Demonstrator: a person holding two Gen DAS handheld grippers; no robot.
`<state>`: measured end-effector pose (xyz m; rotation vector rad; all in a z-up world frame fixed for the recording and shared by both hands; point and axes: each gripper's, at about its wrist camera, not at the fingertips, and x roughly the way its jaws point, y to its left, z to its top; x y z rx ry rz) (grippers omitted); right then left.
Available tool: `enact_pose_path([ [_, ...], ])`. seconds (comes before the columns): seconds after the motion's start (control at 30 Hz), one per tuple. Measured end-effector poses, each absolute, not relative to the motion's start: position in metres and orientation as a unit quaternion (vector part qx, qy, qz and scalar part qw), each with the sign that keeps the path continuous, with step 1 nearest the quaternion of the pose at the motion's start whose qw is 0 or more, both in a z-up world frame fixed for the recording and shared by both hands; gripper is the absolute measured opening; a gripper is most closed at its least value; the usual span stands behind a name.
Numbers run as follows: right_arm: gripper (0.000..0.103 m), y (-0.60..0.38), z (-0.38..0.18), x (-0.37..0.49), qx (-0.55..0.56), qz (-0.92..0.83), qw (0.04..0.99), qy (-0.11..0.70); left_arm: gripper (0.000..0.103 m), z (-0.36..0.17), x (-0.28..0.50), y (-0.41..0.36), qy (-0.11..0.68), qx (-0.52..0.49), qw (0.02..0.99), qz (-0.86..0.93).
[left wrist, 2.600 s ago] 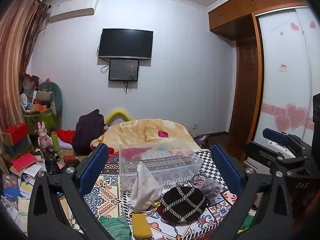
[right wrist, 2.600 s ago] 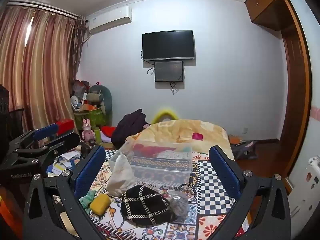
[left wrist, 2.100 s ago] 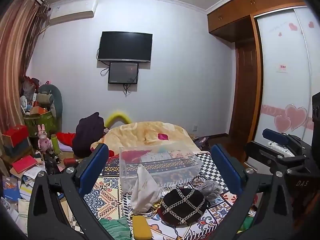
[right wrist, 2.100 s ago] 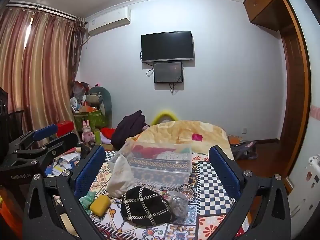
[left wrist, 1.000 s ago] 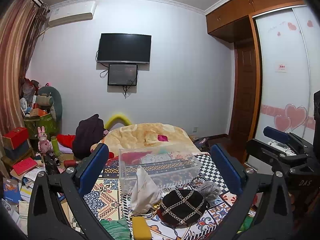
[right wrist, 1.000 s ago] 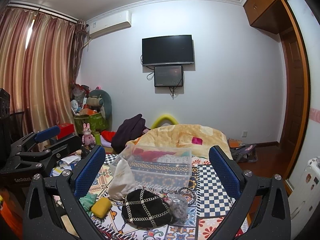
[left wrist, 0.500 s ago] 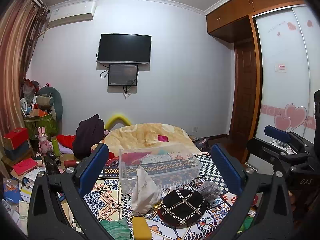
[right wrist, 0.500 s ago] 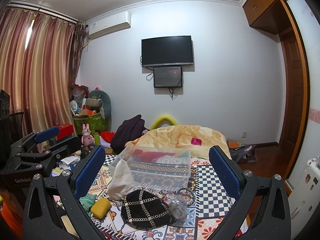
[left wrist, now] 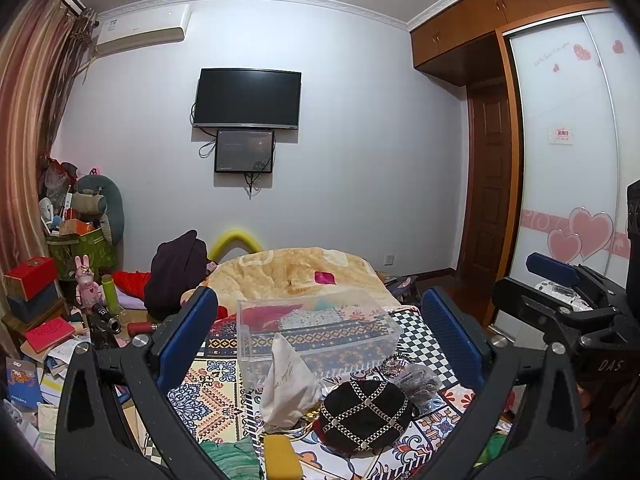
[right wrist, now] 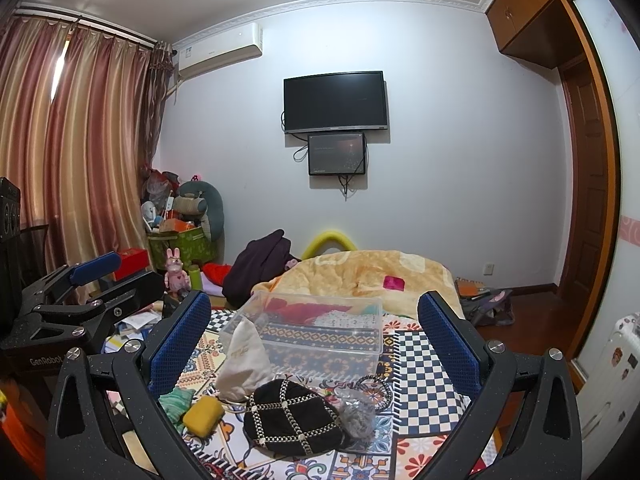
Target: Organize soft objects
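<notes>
Jaws gaping empty, both grippers (left wrist: 320, 340) (right wrist: 314, 344) are hovering over the black cap (right wrist: 294, 420); pinching its crown should be lifting it cleanly toward the clear bin (right wrist: 320, 320).

Hat (left wrist: 366, 414) before bin (left wrist: 316, 330), pouch (left wrist: 289, 386) to its left.

My black chain-trimmed cap (right wrist: 294, 420), cream pouch (right wrist: 244, 364), yellow sponge (right wrist: 203, 415), green cloth (right wrist: 175, 400) before the clear bin (right wrist: 320, 332).

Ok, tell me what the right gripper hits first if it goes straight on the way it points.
Probably the clear plastic box: it sits centred between the open jaws of the right gripper. The black studded hat and white cloth pouch lie nearer but lower, so a slight downward tilt would meet them first; depth is unclear.
</notes>
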<state>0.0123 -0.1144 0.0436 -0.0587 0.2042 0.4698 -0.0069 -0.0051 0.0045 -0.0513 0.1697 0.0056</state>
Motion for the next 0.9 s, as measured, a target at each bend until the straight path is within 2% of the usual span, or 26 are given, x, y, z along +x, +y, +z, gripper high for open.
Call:
enact_pose_path([
  [0.4,0.103,-0.118,0.025,0.027,-0.033,0.229,0.965,0.127,0.103,-0.012,0.009,-0.004,0.118,-0.023,0.993,-0.002],
  [0.9,0.103,-0.136,-0.052,0.080,-0.034,0.210,0.939,0.269,0.103,-0.101,0.073,0.027,0.268,-0.044,0.962,0.025],
])
